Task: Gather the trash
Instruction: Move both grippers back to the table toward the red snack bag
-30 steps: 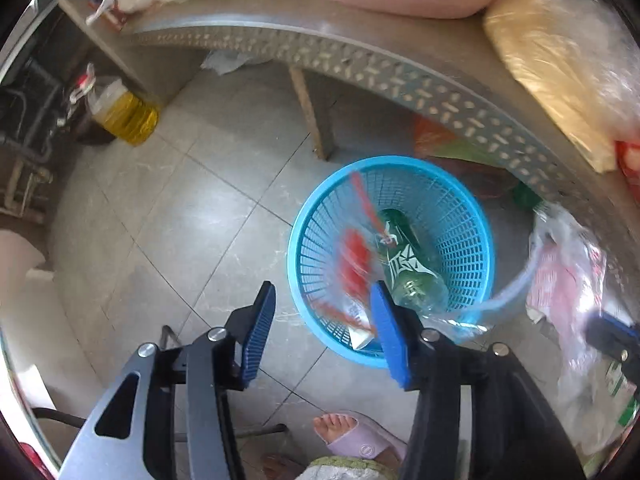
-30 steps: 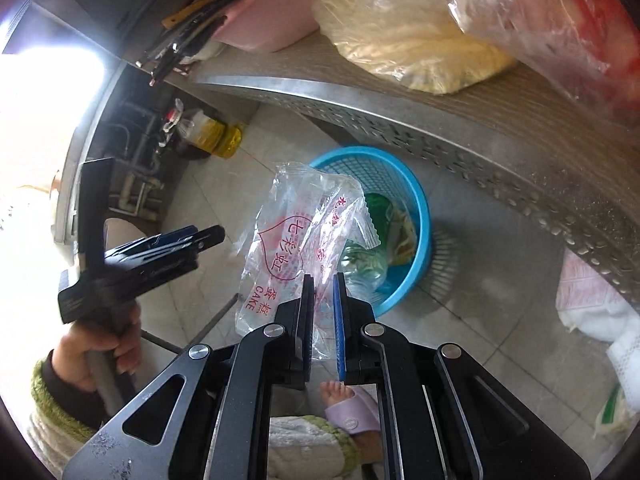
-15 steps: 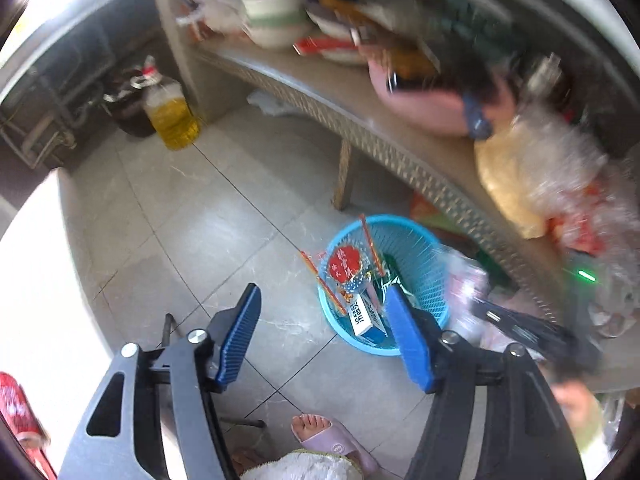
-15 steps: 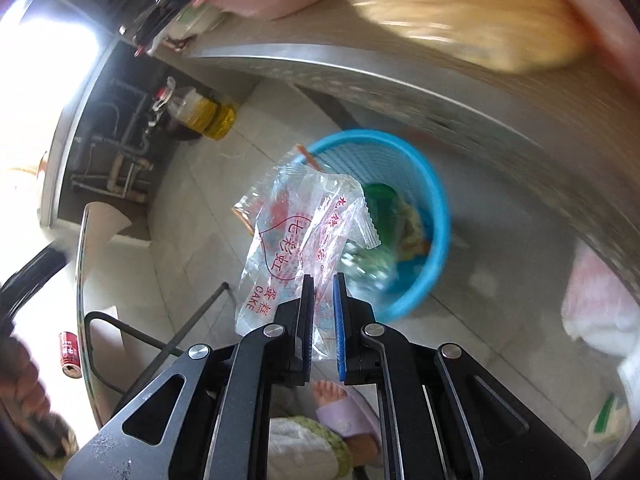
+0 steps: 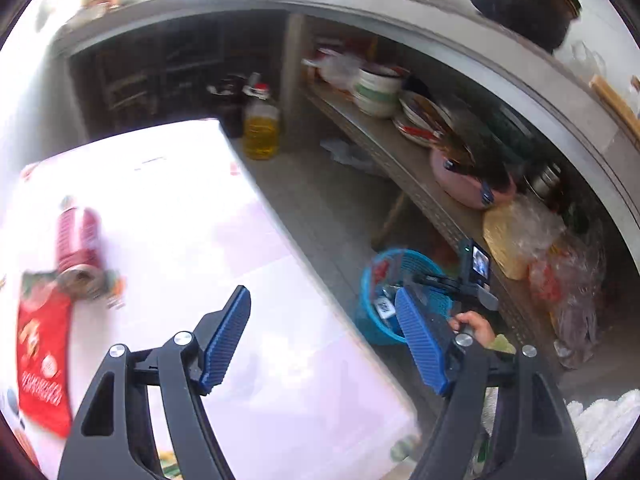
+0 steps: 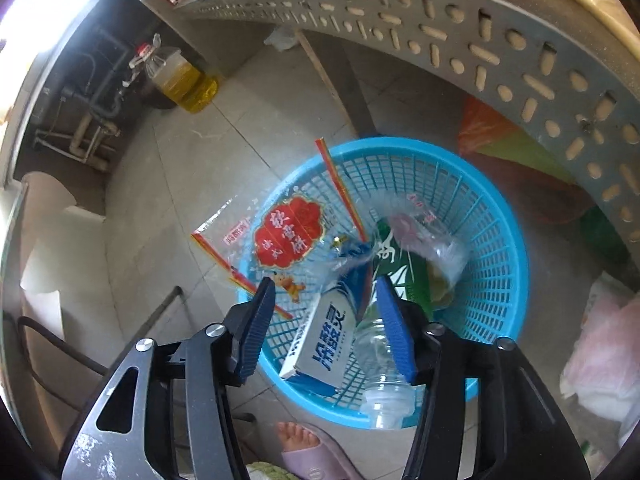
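Observation:
A blue plastic basket (image 6: 500, 240) stands on the floor under a metal shelf. It holds a clear bag with a red label (image 6: 288, 232), a white and blue box (image 6: 328, 332), a clear bottle (image 6: 384, 364) and the clear printed bag (image 6: 424, 236) that falls among them. My right gripper (image 6: 326, 324) is open and empty just above the basket. My left gripper (image 5: 324, 344) is open and empty over a white table (image 5: 240, 248). On the table's left lie a red can (image 5: 76, 248) and a red packet (image 5: 40, 364). The basket also shows in the left wrist view (image 5: 368, 320).
A perforated metal shelf (image 6: 440, 28) overhangs the basket, stacked with bowls (image 5: 376, 92), a pink basin (image 5: 468, 188) and bags. An oil jug (image 6: 184, 80) stands on the floor by pipes. A foot in a pink slipper (image 6: 308, 452) is near the basket. White bags (image 6: 600, 360) lie at right.
My right gripper opened and let go of the clear printed bag, which dropped into the basket. My left gripper swung up and left from the basket to over the white table.

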{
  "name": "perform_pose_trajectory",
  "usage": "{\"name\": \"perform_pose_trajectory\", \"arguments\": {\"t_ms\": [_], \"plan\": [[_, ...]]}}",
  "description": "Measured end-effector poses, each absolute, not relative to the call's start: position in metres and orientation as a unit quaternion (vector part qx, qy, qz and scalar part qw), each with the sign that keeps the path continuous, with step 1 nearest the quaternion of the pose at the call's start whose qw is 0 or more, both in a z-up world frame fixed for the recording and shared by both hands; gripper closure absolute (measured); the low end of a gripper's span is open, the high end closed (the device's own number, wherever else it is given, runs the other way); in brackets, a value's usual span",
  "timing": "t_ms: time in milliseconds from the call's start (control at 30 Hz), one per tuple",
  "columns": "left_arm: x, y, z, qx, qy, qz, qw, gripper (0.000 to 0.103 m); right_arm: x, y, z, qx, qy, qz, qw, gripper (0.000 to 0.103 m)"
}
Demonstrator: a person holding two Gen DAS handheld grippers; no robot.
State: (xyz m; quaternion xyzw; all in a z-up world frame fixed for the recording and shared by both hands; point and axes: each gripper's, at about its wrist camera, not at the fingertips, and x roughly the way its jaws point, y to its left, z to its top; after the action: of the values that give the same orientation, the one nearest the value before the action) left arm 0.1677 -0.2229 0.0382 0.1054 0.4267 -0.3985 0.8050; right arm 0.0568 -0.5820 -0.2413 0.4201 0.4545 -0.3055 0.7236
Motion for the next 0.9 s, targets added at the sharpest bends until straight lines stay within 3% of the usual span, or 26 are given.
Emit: {"name": "perform_pose_trajectory", "arguments": {"t_ms": [267,533,700,900], "plan": [[0.182,-0.144,0.049,0.058,0.396,-0.335,0.853,0.029,0.031,-0.558,-0.203,0.431,0.413,-0.306,0.741,0.064],[0.188,-0.076,0.028,0.008,0.433,-0.277,0.858,0.028,0.012,-0.494,-0.131,0.404,0.41,-0.223,0.787,0.039],[0.186,-0.03,0.02,-0.028,0.437,-0.228,0.869,0.028,0.033,-0.463,-0.08,0.376,0.397,-0.157,0.823,0.037],[0.187,0.027,0.005,-0.079,0.441,-0.175,0.877,0.028,0.08,-0.404,-0.033,0.333,0.398,-0.066,0.852,0.025]]}}
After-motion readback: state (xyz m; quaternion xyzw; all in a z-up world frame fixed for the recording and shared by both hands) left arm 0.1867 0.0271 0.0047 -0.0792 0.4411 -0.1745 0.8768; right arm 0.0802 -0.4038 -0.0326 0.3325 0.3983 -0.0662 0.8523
